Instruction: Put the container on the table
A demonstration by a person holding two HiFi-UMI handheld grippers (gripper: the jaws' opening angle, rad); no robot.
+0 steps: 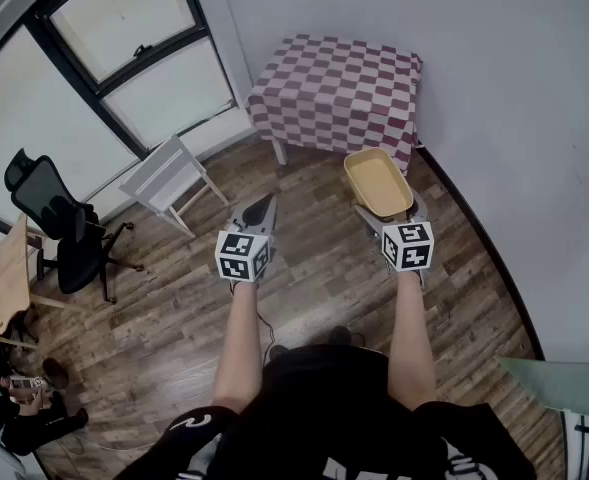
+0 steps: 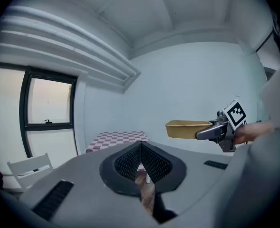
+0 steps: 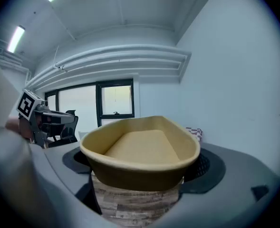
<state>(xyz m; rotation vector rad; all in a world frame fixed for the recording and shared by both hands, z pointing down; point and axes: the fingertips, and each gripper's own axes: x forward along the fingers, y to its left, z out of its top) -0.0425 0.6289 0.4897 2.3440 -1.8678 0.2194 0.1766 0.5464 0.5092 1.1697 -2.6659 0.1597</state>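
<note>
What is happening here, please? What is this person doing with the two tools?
A person stands in a room with a gripper in each hand. The right gripper holds a tan container in the air, above the floor. The left gripper has its fingers together and holds nothing. The table stands ahead, and the container is not yet on it.

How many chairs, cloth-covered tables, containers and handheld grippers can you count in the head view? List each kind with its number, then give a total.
Chairs: 2, the white chair and the black office chair
Cloth-covered tables: 1, the checked table
Containers: 1, the yellow container
Grippers: 2, the left gripper and the right gripper
Total: 6
</note>
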